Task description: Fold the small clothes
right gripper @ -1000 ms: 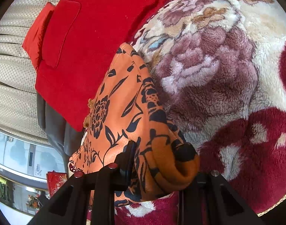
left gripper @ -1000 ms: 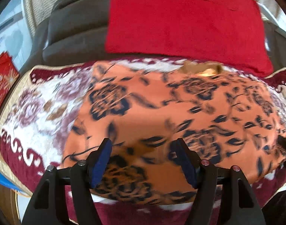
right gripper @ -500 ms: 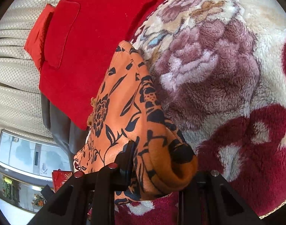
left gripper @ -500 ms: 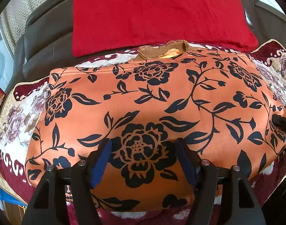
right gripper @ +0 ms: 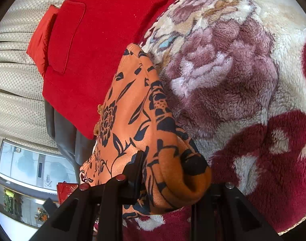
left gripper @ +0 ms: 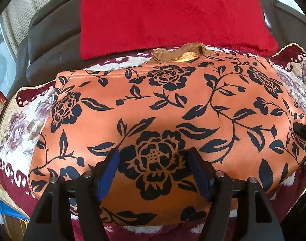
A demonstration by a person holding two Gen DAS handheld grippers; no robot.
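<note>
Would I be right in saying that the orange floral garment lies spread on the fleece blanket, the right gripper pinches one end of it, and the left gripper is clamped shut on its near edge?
Not quite: the left gripper is open, its blue pads apart over the orange floral garment, as the left wrist view shows. The garment does lie on the fleece blanket, and the right gripper does pinch one end.

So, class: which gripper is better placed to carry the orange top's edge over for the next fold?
Probably the right gripper: it already clamps the orange top. The left gripper is open above it.
</note>
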